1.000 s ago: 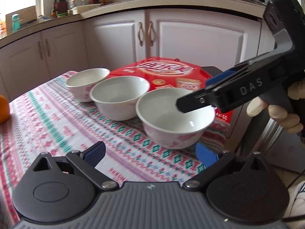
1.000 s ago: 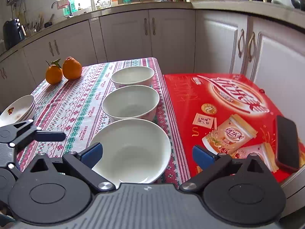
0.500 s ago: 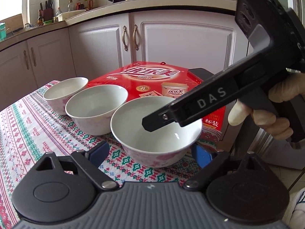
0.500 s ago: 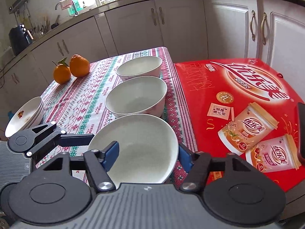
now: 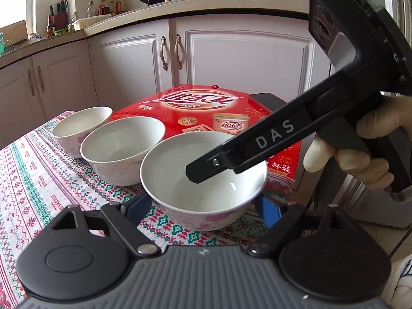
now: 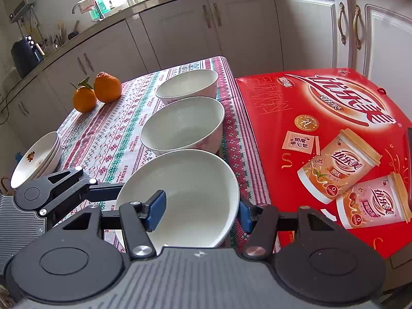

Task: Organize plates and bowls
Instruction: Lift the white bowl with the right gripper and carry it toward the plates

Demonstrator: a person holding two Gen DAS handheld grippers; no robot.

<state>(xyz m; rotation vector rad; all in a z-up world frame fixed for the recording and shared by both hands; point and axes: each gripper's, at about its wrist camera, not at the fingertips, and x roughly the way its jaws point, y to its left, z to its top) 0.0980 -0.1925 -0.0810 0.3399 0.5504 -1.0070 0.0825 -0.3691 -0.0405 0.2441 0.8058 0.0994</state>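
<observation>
Three white bowls stand in a row on the patterned tablecloth (image 6: 108,139). My left gripper (image 5: 200,208) straddles the nearest bowl (image 5: 203,180) low on its sides. Its jaws are closing, and the blue pads (image 5: 136,206) sit close to the bowl's wall without clearly pressing it. My right gripper (image 6: 200,213) straddles the right wall of the same bowl (image 6: 185,188). Its jaws are also closing, with one pad (image 6: 157,211) inside the bowl and the other outside. That inner finger (image 5: 198,173) shows dipping into the bowl. A stack of plates (image 6: 36,159) lies at the left table edge.
A large red drink box (image 6: 322,141) lies right of the bowls with a dark phone (image 6: 409,149) on its far side. Two oranges (image 6: 97,92) sit at the back left. White cabinets (image 5: 231,64) stand behind, and a gloved hand (image 5: 360,154) holds the right gripper.
Both grippers' jaws have narrowed around the nearest bowl. The right gripper's left finger has come over the rim into the bowl. The left gripper has come closer to the bowl's base.
</observation>
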